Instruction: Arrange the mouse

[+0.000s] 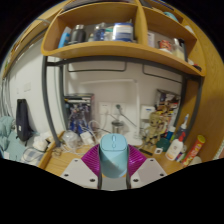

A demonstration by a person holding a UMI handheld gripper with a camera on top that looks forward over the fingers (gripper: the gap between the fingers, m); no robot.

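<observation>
Between the fingers, low in the gripper view, we see a pale blue mouse [114, 156] standing up lengthwise, its rounded end toward the wall. Its lower end runs out of sight below, so we cannot make out its whole shape or whether a cable leaves it. The magenta pads [93, 160] of the gripper [113, 166] lie against its two sides with no gap that we can see, so the fingers are closed on the mouse and hold it, only as far apart as the mouse is wide. The grey outer parts of the fingers spread to either side beneath it.

Much of the rest is hard to read. The wooden counter [66, 161] shows only as a small strip beside the left finger; the mouse and fingers cover the part straight ahead. Beyond them, against the white wall [115, 85], the counter is crowded with small things we cannot name one by one. To the right of the fingers stand some bottles [181, 143], one of them white, packed close together. To the left we make out a teal-coloured object [22, 125] near the counter's end, its form unclear.

Above, a curved wooden shelf [110, 50] spans the wall, divided into compartments. It carries a few boxes and containers [122, 32], too small for us to tell what they are.
</observation>
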